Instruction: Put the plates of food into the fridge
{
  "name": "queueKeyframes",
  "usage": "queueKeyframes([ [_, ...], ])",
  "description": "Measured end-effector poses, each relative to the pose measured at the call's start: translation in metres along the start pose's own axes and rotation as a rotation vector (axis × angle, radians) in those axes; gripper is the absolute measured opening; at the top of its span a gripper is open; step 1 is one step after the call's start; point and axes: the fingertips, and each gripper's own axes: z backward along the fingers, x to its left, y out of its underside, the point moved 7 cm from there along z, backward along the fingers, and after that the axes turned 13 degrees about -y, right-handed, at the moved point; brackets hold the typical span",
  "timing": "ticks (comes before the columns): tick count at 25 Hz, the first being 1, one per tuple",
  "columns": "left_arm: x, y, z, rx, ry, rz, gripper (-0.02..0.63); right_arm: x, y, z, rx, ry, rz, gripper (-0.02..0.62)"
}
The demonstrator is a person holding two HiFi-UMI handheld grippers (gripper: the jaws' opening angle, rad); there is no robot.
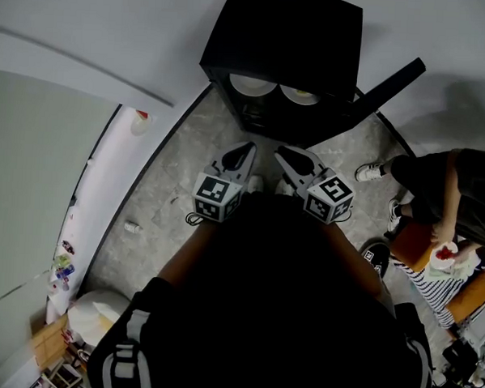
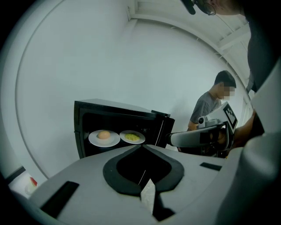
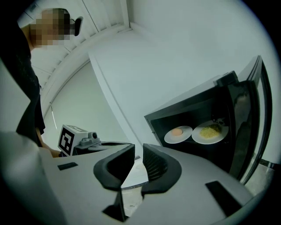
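Note:
A black mini fridge [image 1: 283, 37] stands on the floor ahead with its door [image 1: 386, 87] swung open to the right. On its shelf are two white plates: one [image 2: 104, 137] with a round orange food, one [image 2: 132, 137] with yellow food; both also show in the right gripper view, the orange one [image 3: 178, 134] and the yellow one [image 3: 210, 132]. My left gripper [image 1: 246, 149] hangs short of the fridge, jaws together and empty. Beside it my right gripper [image 1: 281, 153] shows a narrow gap between its jaws, with nothing in it.
A person [image 1: 445, 192] sits at the right by an orange stool [image 1: 414, 243], close to the open door. A white ledge [image 1: 105, 190] with a cup [image 1: 139, 120] runs along the left wall. A small object [image 1: 131, 225] lies on the floor.

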Motion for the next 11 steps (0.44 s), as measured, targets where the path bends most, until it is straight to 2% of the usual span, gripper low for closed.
queueKeyframes([
  [11, -0.004, 0.000, -0.002, 0.008, -0.013, 0.000, 0.023, -0.003, -0.007, 0.012, 0.010, 0.008, -0.001, 0.075],
])
